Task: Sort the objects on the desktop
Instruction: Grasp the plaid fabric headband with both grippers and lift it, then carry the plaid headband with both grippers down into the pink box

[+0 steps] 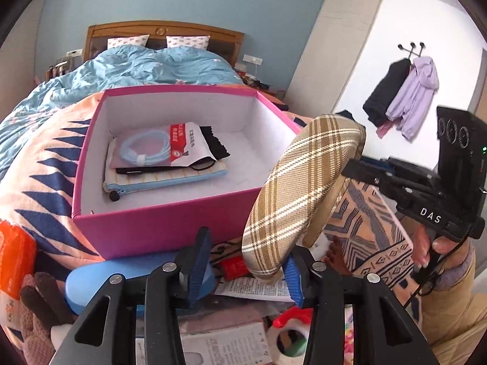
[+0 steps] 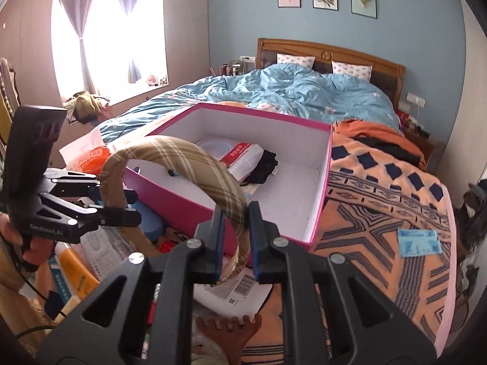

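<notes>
A tan plaid headband (image 1: 301, 182) arches in the air just in front of the open pink box (image 1: 152, 225). My right gripper (image 2: 236, 213) is shut on one end of the headband (image 2: 182, 155), with both blue pads pressing on the band. In the left wrist view that right gripper (image 1: 353, 167) comes in from the right. My left gripper (image 1: 246, 252) is open: the band's other end leans on its right pad, while the left pad stands apart. The right wrist view shows the left gripper (image 2: 121, 203) at the left. The box (image 2: 182, 210) holds a bagged blue cable (image 1: 146, 149), a pouch and a black cloth.
Clutter lies under the grippers on the patterned blanket (image 2: 380, 213): a blue case (image 1: 91, 279), an orange pack (image 1: 15, 255), brown gloves (image 1: 39, 304), a tape roll (image 1: 292, 331), leaflets, a wooden comb (image 2: 231, 328) and a blue card (image 2: 420, 241). A bed lies behind the box.
</notes>
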Demonstrator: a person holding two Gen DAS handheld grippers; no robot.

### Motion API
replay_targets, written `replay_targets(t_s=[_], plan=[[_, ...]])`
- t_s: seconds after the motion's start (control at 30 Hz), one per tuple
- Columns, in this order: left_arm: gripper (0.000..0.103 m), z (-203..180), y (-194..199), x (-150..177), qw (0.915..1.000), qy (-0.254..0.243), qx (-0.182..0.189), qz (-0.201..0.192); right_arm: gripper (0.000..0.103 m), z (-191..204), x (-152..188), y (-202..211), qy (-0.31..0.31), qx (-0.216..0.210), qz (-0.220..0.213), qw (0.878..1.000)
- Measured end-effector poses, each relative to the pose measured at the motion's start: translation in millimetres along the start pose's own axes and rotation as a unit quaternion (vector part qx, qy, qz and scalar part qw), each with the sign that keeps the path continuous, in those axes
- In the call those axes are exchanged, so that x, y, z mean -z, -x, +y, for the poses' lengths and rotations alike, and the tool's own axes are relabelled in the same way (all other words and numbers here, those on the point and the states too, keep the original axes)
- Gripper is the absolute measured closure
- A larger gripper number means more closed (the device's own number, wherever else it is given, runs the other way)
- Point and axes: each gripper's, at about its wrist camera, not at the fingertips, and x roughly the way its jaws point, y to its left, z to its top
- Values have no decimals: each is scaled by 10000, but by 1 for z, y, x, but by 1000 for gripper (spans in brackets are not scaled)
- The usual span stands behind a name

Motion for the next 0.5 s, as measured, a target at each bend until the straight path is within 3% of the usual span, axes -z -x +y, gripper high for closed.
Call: replay_targets(t_s=[0.1, 0.33, 0.47, 0.5], plan=[[59, -2, 9, 1, 9999, 63, -44, -84, 87, -7, -2, 2, -311, -145, 45, 9994], [60, -24, 32, 1, 9989, -299, -158, -321, 87, -27, -5, 4, -1076, -314, 29, 9937], [87, -19, 27, -7, 9995, -165, -118, -248, 87, -32, -8, 6, -1294, -451, 29, 9906], [88, -16, 25, -8, 9997, -89, -88, -218, 87, -31, -8, 7, -1283, -467, 26, 9906]])
